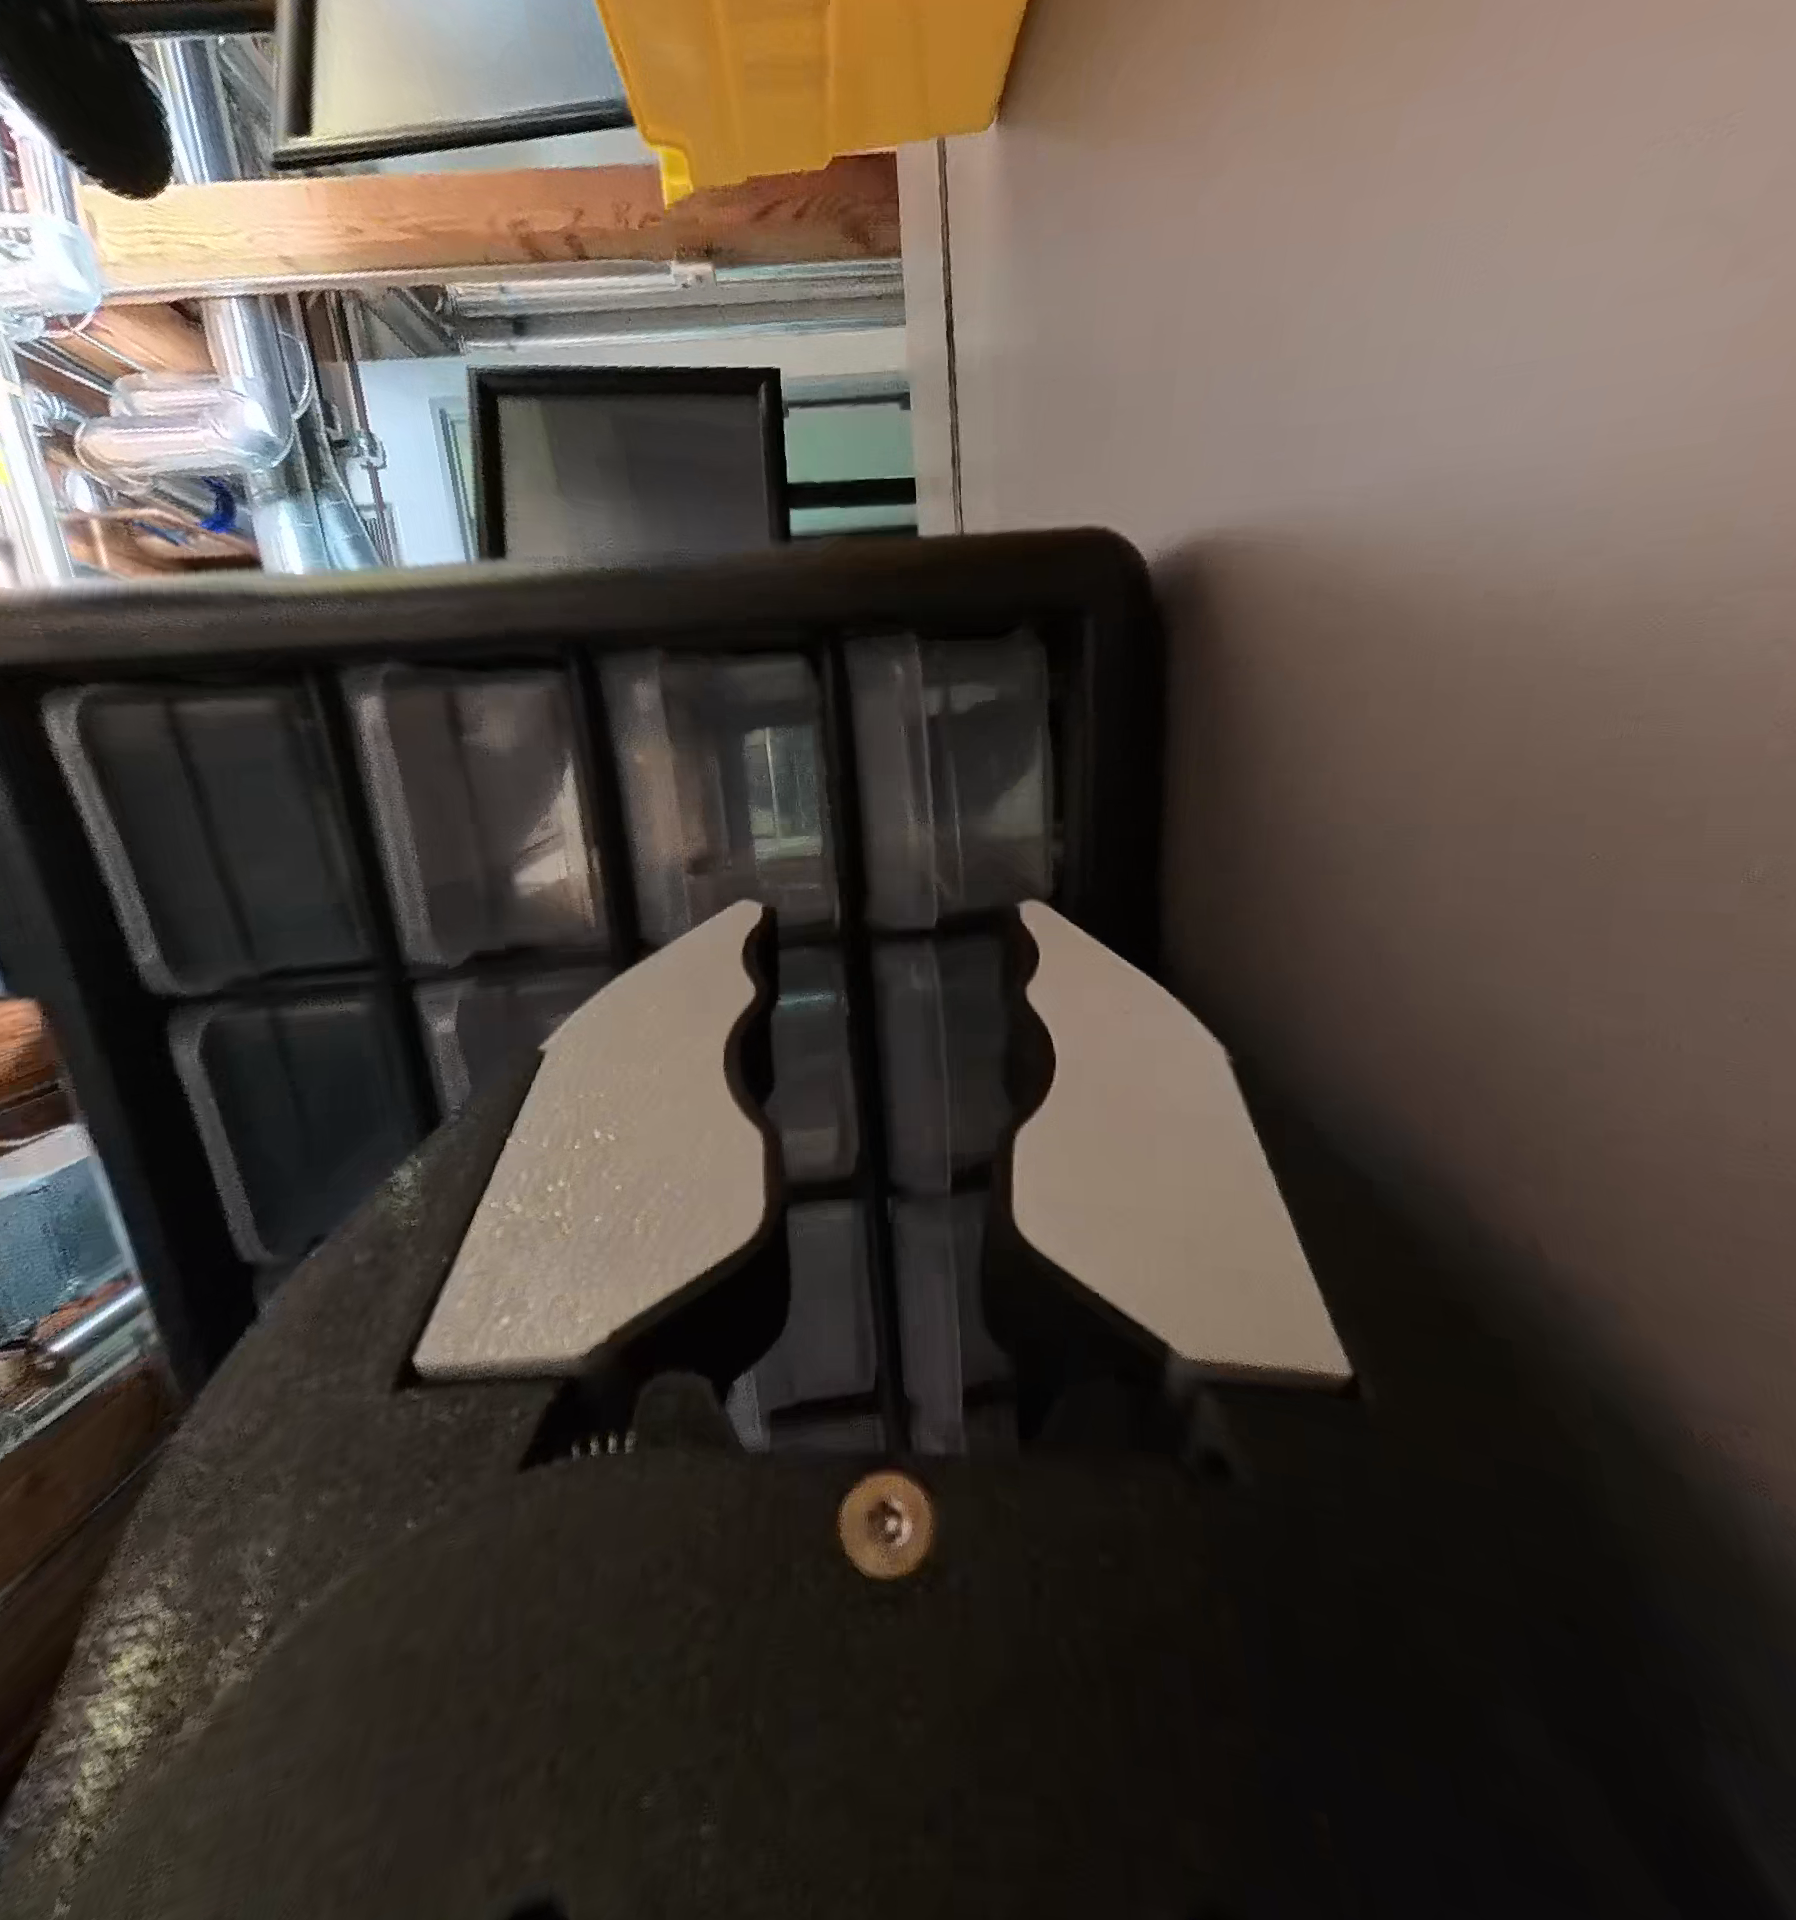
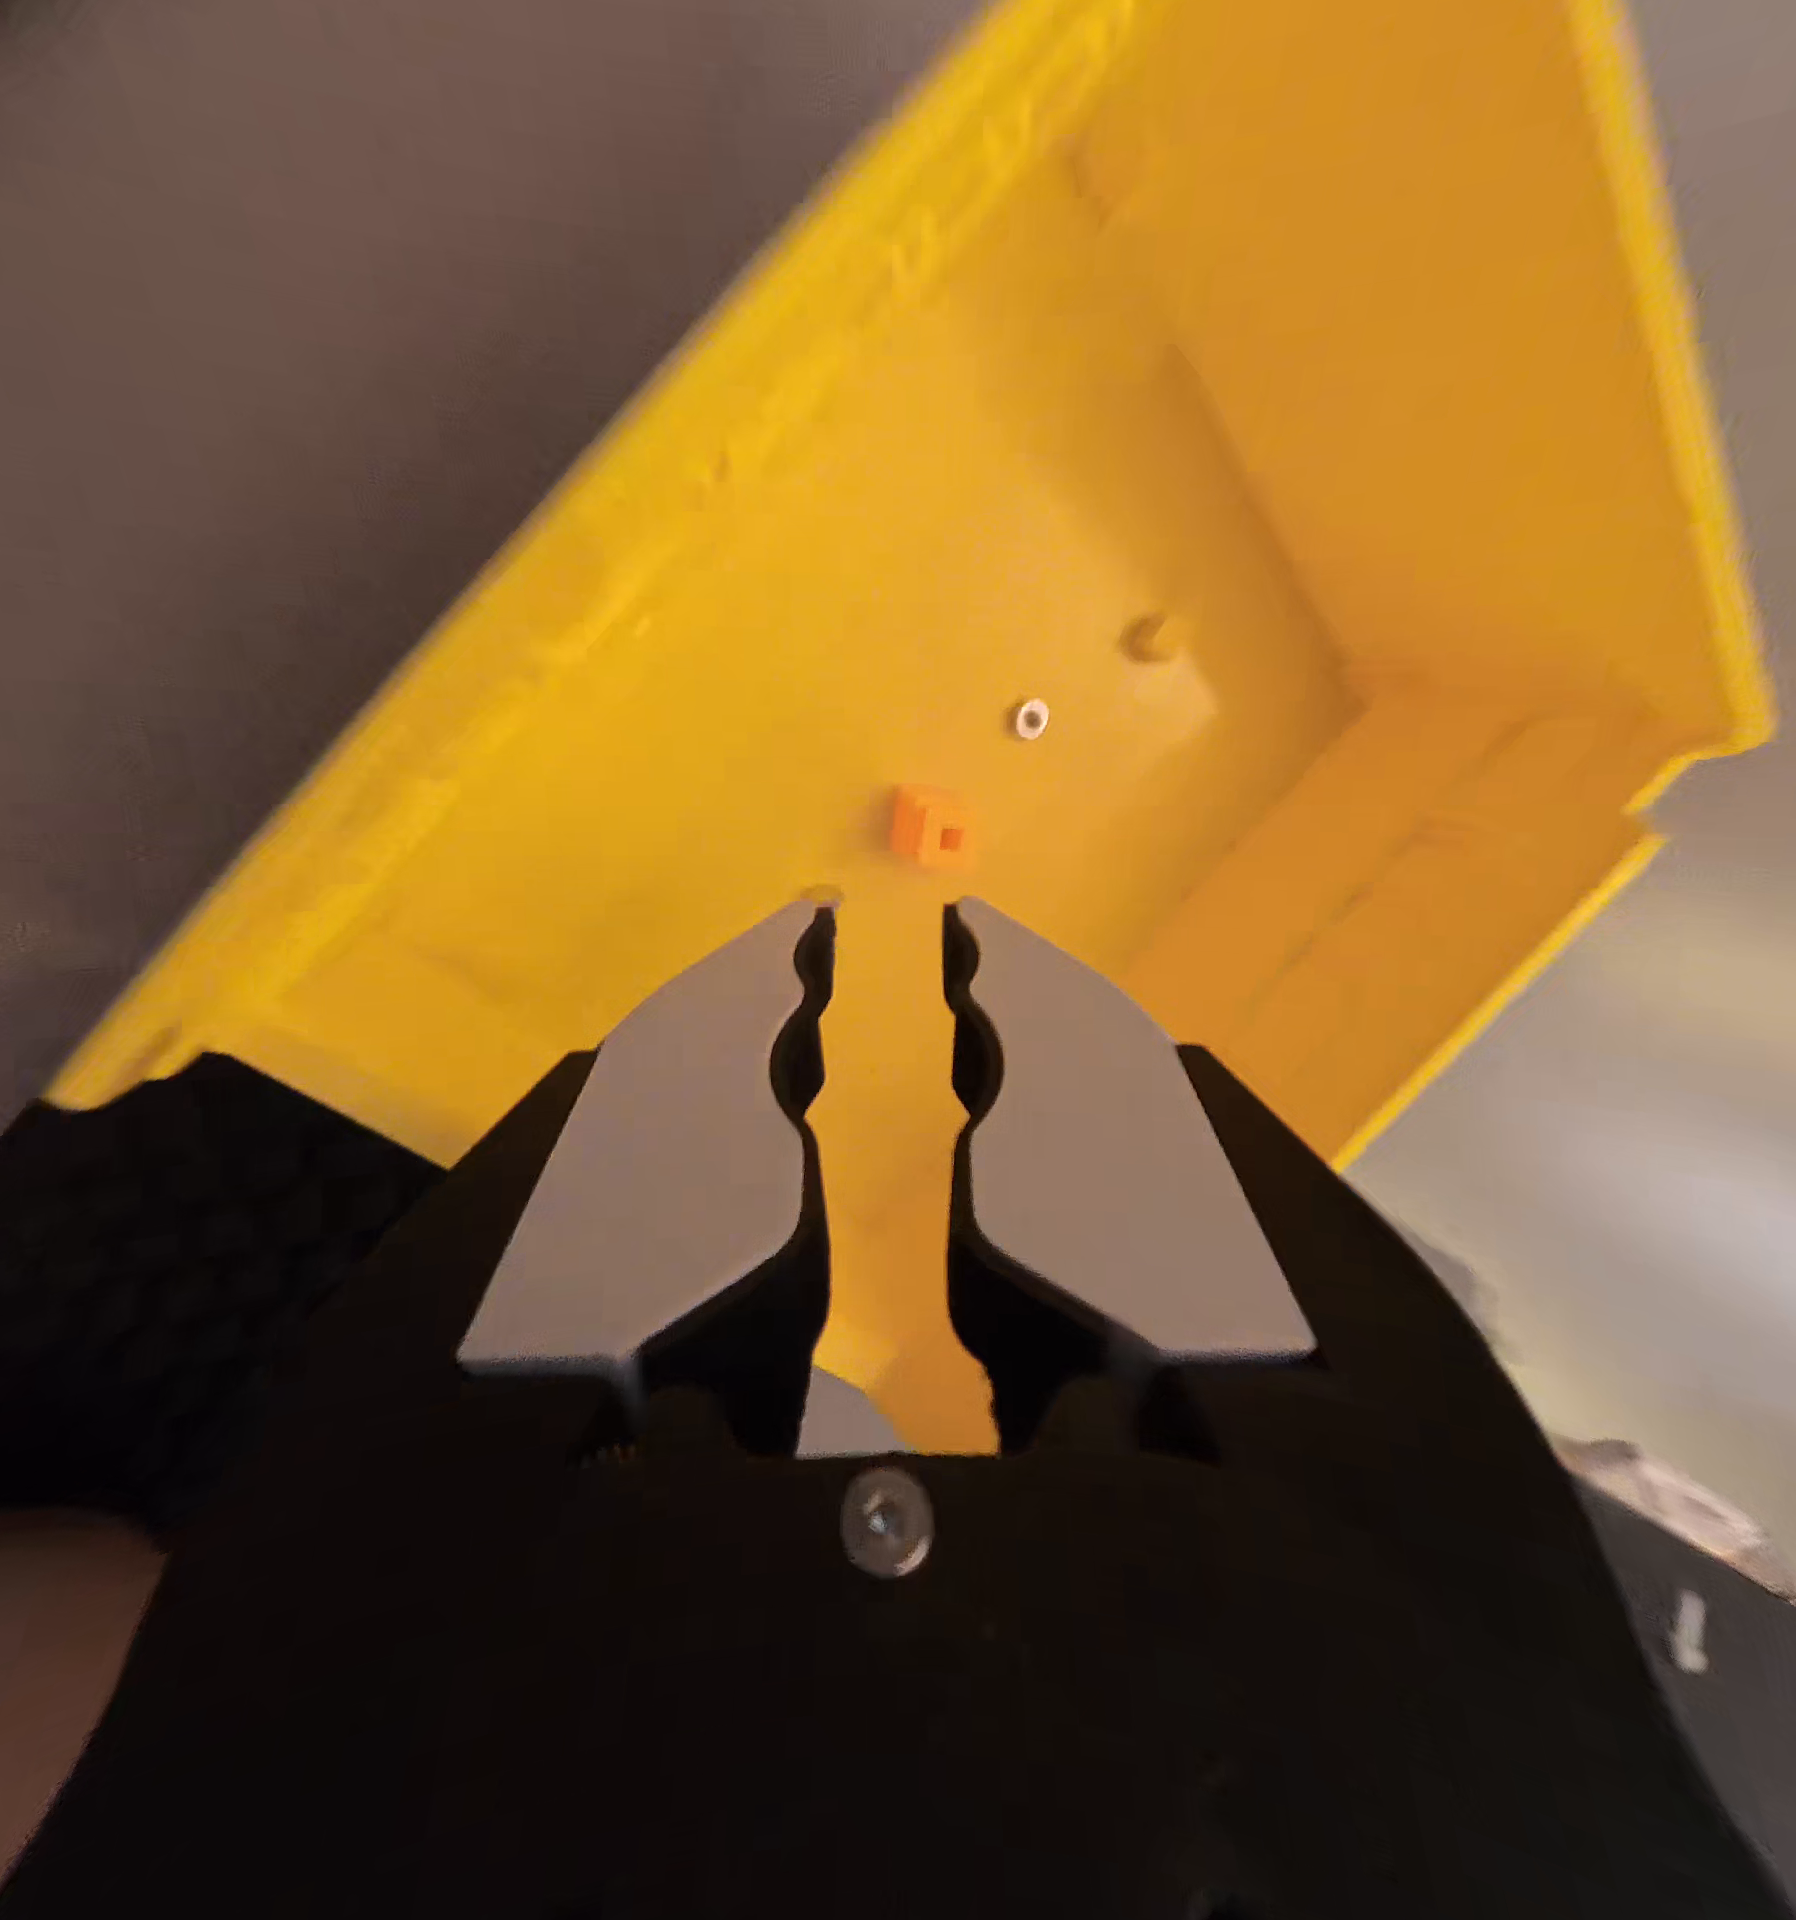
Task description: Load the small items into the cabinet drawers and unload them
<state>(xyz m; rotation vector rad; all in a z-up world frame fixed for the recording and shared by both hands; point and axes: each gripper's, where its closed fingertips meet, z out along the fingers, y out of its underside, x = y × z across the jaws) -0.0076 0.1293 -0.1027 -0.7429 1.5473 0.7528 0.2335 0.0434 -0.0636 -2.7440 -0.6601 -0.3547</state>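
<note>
The black cabinet (image 1: 561, 603) holds rows of clear grey drawers (image 1: 208, 831); the view is turned sideways and blurred. My left gripper (image 1: 892, 914) is open and empty, close in front of the drawers beside the wall. In the right wrist view a yellow bin (image 2: 1496, 312) holds a small orange cube (image 2: 930, 826), a small silver nut (image 2: 1029, 717) and a small yellow peg (image 2: 1148, 634). My right gripper (image 2: 889, 906) is open a little and empty, over the bin floor, with its tips just short of the orange cube.
A beige wall (image 1: 1445, 416) runs along the cabinet's right side. The yellow bin (image 1: 800, 83) also shows at the top of the left wrist view. Wooden beams (image 1: 458, 223), metal ducts (image 1: 229, 416) and a dark framed panel (image 1: 634, 462) lie beyond the cabinet. Spacing between my two grippers at the tips: around 25 cm.
</note>
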